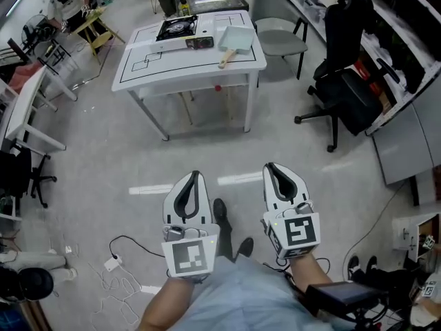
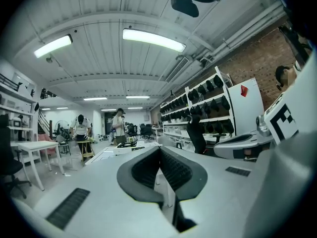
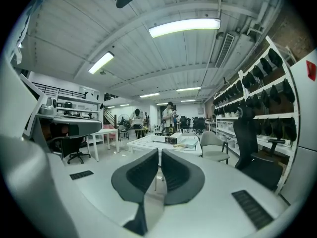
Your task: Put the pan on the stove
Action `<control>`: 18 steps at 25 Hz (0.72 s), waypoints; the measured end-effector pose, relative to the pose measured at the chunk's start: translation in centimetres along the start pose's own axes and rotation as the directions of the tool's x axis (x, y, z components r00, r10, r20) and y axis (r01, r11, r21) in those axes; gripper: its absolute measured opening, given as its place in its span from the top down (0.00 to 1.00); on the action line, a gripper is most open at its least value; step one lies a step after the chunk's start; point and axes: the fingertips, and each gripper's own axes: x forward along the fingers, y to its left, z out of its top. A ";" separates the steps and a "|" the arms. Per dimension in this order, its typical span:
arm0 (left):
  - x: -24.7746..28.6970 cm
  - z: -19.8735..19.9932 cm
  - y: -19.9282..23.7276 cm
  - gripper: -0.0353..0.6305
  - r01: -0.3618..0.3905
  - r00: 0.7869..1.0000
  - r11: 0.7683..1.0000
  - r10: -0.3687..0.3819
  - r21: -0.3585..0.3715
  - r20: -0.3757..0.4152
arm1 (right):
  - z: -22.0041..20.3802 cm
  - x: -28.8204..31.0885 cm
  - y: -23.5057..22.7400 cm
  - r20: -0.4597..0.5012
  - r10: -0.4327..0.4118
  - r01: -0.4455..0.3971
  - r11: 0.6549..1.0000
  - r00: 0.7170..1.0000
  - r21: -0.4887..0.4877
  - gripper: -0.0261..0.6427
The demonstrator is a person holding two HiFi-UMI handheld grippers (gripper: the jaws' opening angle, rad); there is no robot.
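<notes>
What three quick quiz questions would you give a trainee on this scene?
1. True or false: the pale blue square pan with a wooden handle already sits on the black portable stove.
2. In the head view, the pan lies: A) left of the stove, B) right of the stove, C) on top of it.
3. Fill in: the jaws of the left gripper and the right gripper are both ____.
Key: 1 false; 2 B; 3 shut.

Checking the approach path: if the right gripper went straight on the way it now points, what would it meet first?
The right gripper has free air ahead, then likely the near edge of the white table; depth is unclear.
</notes>
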 end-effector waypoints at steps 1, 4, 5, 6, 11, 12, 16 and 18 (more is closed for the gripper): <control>1.1 -0.4 0.6 0.92 0.000 1.000 1.000 0.000 0.001 -0.008 | -0.3 1.2 -0.2 -0.008 -0.001 0.001 1.000 1.000 0.004 0.89; 4.7 -1.6 2.7 0.92 -0.002 0.999 1.000 0.002 -0.010 -0.033 | -1.1 5.3 -0.6 -0.043 0.000 0.001 1.000 0.999 0.020 0.89; 6.1 -1.9 3.5 0.92 -0.003 0.999 1.000 0.003 -0.013 -0.041 | -1.3 6.7 -0.6 -0.054 0.001 0.000 1.000 0.999 0.026 0.89; 7.4 -2.2 4.3 0.92 -0.003 0.999 1.000 0.002 -0.014 -0.046 | -1.5 8.3 -0.7 -0.062 0.003 -0.001 1.000 0.998 0.031 0.89; 14.2 -2.3 8.2 0.92 0.002 0.999 1.000 -0.002 -0.016 -0.040 | -0.5 16.2 -1.4 -0.061 0.021 -0.019 0.999 0.998 0.028 0.89; 15.4 -2.0 9.0 0.92 0.001 0.999 1.000 -0.001 -0.016 -0.035 | 0.0 17.7 -1.5 -0.056 0.019 -0.018 0.999 0.998 0.026 0.89; 19.6 -0.4 12.2 0.92 0.005 1.000 1.000 -0.005 -0.019 -0.005 | 2.8 22.6 -1.7 -0.029 0.011 -0.011 1.000 1.000 0.011 0.89; 21.3 0.7 13.4 0.92 0.015 1.000 1.000 -0.015 -0.013 0.016 | 4.3 24.4 -1.8 -0.010 0.001 -0.001 1.000 1.000 0.000 0.89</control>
